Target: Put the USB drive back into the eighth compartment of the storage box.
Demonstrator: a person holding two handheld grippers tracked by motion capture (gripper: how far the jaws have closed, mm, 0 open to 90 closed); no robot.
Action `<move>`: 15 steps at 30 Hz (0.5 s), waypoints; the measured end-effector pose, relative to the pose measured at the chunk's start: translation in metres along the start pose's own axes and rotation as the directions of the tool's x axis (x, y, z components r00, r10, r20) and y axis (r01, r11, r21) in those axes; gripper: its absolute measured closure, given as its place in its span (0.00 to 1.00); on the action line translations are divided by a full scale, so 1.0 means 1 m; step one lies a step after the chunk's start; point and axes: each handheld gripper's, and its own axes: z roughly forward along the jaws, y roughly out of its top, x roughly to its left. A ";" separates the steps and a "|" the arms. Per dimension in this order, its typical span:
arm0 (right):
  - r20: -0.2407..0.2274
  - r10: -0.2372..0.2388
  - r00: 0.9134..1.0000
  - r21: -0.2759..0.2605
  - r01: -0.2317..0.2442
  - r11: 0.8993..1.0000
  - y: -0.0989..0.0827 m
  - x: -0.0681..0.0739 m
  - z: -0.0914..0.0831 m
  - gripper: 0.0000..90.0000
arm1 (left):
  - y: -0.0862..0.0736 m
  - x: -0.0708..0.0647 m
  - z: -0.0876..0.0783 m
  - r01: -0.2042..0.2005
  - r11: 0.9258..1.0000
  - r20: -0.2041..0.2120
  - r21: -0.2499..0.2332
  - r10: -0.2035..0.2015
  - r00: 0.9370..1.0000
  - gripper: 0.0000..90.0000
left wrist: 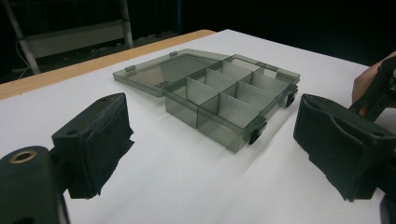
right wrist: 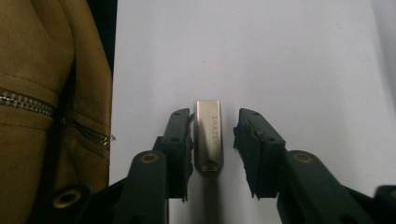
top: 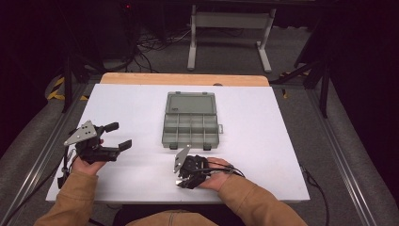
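Observation:
A small silver metal USB stick (right wrist: 208, 135) lies flat on the white table near its front edge. My right gripper (right wrist: 214, 115) straddles the stick: one pad touches its side, and a gap remains at the other pad. In the high view that right gripper (top: 182, 180) points back toward the person. A smoky grey compartment box (top: 192, 120) sits mid-table with its lid folded open and flat behind it. My left gripper (top: 120, 135) hovers at the table's left, open and holding nothing. It faces the box (left wrist: 224, 93) from a distance.
The white tabletop (top: 263, 141) ends in a wooden strip (top: 183, 78) at the back. The person's tan jacket (right wrist: 46, 93) hangs just past the front edge beside the right gripper. A white metal stand (top: 230, 21) and cables lie on the floor beyond.

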 end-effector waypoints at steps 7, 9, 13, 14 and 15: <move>0.011 -0.004 1.000 0.006 0.004 1.000 0.000 0.002 0.000 0.87 | 0.000 0.000 -0.001 -0.006 1.000 -0.001 -0.001 0.006 1.000 0.13; 0.008 -0.002 1.000 0.004 0.002 1.000 0.000 0.002 0.000 0.88 | 0.000 0.000 -0.001 -0.006 1.000 -0.001 -0.002 0.006 1.000 0.13; 0.001 0.000 1.000 0.004 0.000 1.000 0.000 0.001 0.000 0.88 | 0.000 0.000 0.000 -0.004 1.000 -0.001 -0.005 0.004 1.000 0.13; 0.001 -0.002 1.000 0.004 0.002 1.000 0.000 0.001 0.000 0.88 | 0.000 0.000 0.000 -0.004 1.000 0.000 -0.005 0.004 1.000 0.13; 0.000 -0.001 1.000 0.004 0.001 1.000 0.000 0.001 0.000 0.88 | 0.001 0.000 -0.001 -0.008 1.000 -0.002 -0.002 0.008 1.000 0.13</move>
